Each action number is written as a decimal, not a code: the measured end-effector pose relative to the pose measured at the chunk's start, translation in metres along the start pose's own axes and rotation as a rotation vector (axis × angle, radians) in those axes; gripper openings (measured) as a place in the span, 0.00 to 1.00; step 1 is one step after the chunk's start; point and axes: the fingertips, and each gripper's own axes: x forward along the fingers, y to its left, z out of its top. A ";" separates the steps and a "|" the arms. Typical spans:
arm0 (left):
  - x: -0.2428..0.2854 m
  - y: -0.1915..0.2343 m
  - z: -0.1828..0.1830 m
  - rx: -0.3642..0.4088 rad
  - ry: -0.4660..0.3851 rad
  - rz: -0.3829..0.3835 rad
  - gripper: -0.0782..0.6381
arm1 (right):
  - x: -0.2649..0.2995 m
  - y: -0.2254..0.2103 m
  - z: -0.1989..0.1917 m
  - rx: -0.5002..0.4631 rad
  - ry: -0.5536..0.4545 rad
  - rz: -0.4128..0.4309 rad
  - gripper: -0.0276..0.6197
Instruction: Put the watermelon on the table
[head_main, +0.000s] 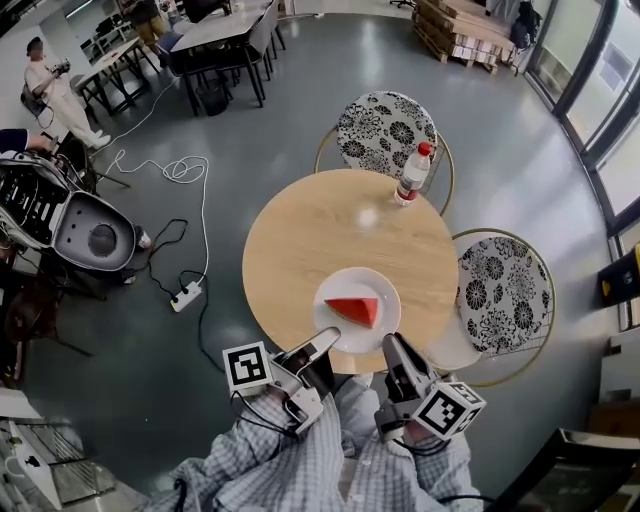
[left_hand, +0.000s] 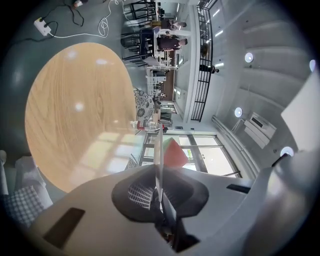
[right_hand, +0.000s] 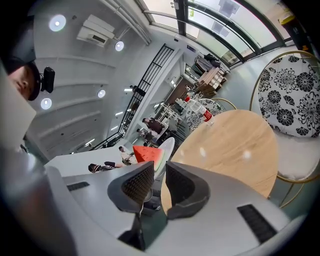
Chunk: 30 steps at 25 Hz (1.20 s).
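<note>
Already the watermelon sat on its white plate at the near edge of the round table, with the left gripper and right gripper each pinched narrowly on the plate's rim, so setting down and letting go apparently remained.

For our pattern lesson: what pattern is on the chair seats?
Black flowers on white cover the seats; the head view shows it best.
</note>
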 end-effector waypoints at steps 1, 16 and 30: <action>0.005 -0.001 0.001 -0.001 -0.004 0.000 0.15 | 0.002 -0.002 0.005 0.000 0.003 0.002 0.17; 0.070 -0.010 0.007 0.000 -0.055 -0.013 0.15 | 0.016 -0.032 0.067 0.001 0.014 0.030 0.16; 0.111 0.002 0.008 0.006 -0.024 0.012 0.15 | 0.020 -0.063 0.094 -0.001 0.009 -0.017 0.16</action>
